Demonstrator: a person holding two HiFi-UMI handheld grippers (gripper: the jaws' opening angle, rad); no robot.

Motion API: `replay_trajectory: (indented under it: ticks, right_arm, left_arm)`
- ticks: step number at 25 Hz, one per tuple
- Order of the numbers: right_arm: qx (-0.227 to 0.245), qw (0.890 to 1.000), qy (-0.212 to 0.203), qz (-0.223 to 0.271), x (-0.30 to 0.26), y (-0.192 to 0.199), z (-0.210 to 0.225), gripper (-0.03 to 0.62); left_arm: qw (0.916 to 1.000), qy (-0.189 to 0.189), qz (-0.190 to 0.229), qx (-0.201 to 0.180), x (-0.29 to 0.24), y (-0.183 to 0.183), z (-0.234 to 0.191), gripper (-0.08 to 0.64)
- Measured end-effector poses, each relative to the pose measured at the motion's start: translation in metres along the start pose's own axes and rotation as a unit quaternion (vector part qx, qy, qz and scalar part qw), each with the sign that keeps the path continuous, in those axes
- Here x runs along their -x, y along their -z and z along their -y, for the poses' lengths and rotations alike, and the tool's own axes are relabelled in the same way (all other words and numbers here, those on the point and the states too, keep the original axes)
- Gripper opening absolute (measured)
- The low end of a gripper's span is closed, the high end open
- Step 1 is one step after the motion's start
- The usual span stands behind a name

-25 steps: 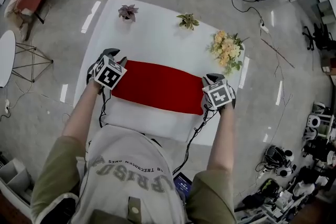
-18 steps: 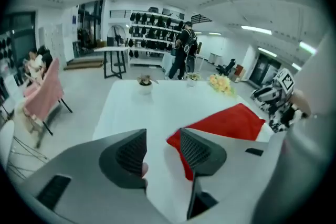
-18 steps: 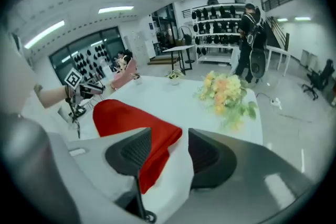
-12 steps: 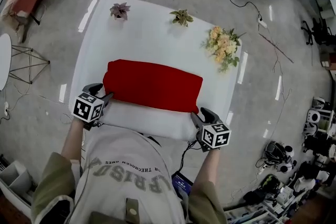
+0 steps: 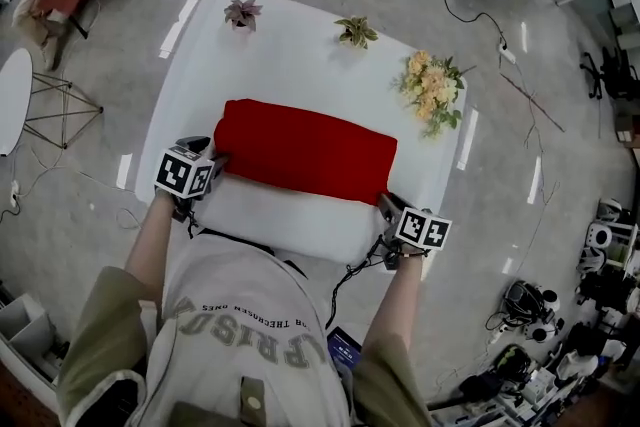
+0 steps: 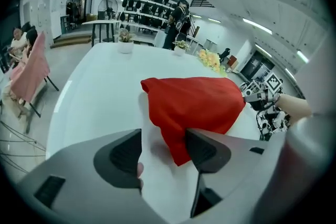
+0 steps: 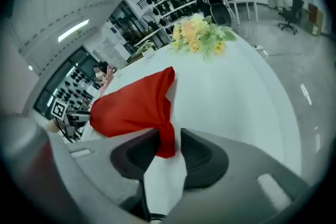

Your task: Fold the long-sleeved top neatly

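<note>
Red top (image 5: 305, 152) is lying folded on the table (image 5: 290, 55), its near corners hidden from overhead by both grippers. The left gripper (image 6: 164, 150) has just been opening and its jaws are standing apart round one corner. The right gripper (image 7: 169, 150) has just been closing, its jaws narrowly apart round the other.

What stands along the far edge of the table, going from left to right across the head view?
purple potted plant → green potted plant → bunch of yellow flowers
</note>
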State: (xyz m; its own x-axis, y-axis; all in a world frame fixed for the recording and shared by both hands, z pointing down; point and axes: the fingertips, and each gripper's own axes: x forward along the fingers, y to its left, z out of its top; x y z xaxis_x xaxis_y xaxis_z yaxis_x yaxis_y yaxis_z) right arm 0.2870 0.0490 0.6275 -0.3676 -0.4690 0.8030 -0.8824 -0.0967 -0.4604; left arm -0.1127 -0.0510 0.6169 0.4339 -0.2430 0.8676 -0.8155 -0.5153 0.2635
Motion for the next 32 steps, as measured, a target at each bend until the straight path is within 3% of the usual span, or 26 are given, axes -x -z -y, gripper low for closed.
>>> replay_trajectory:
  ticks: [2, 4, 5, 7, 8, 10, 11, 13, 15, 18, 20, 21, 22, 24, 26, 27, 28, 29, 30, 32]
  right_arm:
    - [0.061, 0.998, 0.010, -0.009, 0.012, -0.002, -0.005, 0.204]
    - [0.118, 0.993, -0.013, 0.016, 0.035, -0.014, -0.020, 0.358]
    - [0.146, 0.988, -0.031, 0.042, 0.045, -0.025, -0.032, 0.360]
    - [0.228, 0.968, -0.072, 0.070, 0.051, -0.041, -0.066, 0.360]
    - [0.278, 0.954, -0.090, 0.062, 0.045, -0.043, -0.085, 0.360]
    - [0.365, 0.924, -0.111, 0.009, 0.021, -0.036, -0.109, 0.363]
    - [0.393, 0.913, -0.110, -0.029, 0.007, -0.029, -0.109, 0.405]
    - [0.425, 0.894, -0.092, -0.106, -0.015, -0.013, -0.091, 0.426]
    - [0.447, 0.878, -0.078, -0.153, -0.027, 0.000, -0.071, 0.426]
    - [0.486, 0.856, -0.065, -0.164, -0.038, 0.004, -0.065, 0.426]
    - [0.500, 0.848, -0.060, -0.166, -0.043, 0.006, -0.064, 0.426]
    - [0.498, 0.849, -0.062, -0.164, -0.043, 0.006, -0.064, 0.426]
    - [0.486, 0.857, -0.068, -0.156, -0.040, 0.004, -0.066, 0.426]
    - [0.424, 0.896, -0.090, -0.094, -0.023, -0.015, -0.078, 0.426]
    - [0.325, 0.936, -0.127, 0.041, 0.016, -0.052, -0.099, 0.426]
    - [0.273, 0.943, -0.146, 0.122, 0.041, -0.072, -0.110, 0.426]
    - [0.228, 0.939, -0.162, 0.200, 0.068, -0.090, -0.119, 0.426]
    - [0.188, 0.928, -0.173, 0.271, 0.094, -0.104, -0.126, 0.426]
    - [0.155, 0.914, -0.179, 0.330, 0.118, -0.113, -0.133, 0.426]
    - [0.115, 0.888, -0.183, 0.407, 0.149, -0.120, -0.148, 0.426]
  left_arm:
    - [0.9998, -0.007, 0.001, -0.019, 0.012, 0.001, 0.000, 0.270]
    - [0.9972, -0.027, 0.016, -0.067, 0.037, -0.003, -0.002, 0.279]
    - [0.9939, -0.033, 0.029, -0.101, 0.047, -0.009, 0.001, 0.283]
    - [0.9823, -0.019, 0.051, -0.179, 0.055, -0.025, 0.020, 0.295]
    - [0.9739, -0.002, 0.053, -0.221, 0.050, -0.031, 0.034, 0.313]
    - [0.9551, 0.028, 0.028, -0.294, 0.030, -0.036, 0.055, 0.339]
    - [0.9482, 0.039, 0.002, -0.315, 0.018, -0.032, 0.058, 0.353]
    - [0.9426, 0.056, -0.052, -0.325, -0.001, -0.019, 0.053, 0.377]
    - [0.9439, 0.074, -0.078, -0.312, -0.013, -0.008, 0.044, 0.381]
    - [0.9512, 0.102, -0.082, -0.280, -0.024, -0.005, 0.036, 0.382]
    - [0.9519, 0.113, -0.079, -0.273, -0.027, -0.005, 0.036, 0.382]
    - [0.9519, 0.113, -0.078, -0.274, -0.028, -0.005, 0.036, 0.382]
    - [0.9528, 0.109, -0.075, -0.273, -0.026, -0.006, 0.035, 0.382]
    - [0.9587, 0.096, -0.053, -0.262, -0.013, -0.012, 0.035, 0.382]
    - [0.9683, 0.089, 0.003, -0.233, 0.012, -0.026, 0.040, 0.382]
    - [0.9726, 0.089, 0.041, -0.211, 0.027, -0.035, 0.043, 0.382]
    - [0.9752, 0.090, 0.084, -0.184, 0.042, -0.045, 0.048, 0.382]
    - [0.9751, 0.089, 0.132, -0.154, 0.058, -0.056, 0.052, 0.382]
    - [0.9719, 0.086, 0.180, -0.124, 0.075, -0.067, 0.057, 0.380]
    - [0.9564, 0.074, 0.273, -0.073, 0.106, -0.087, 0.067, 0.380]
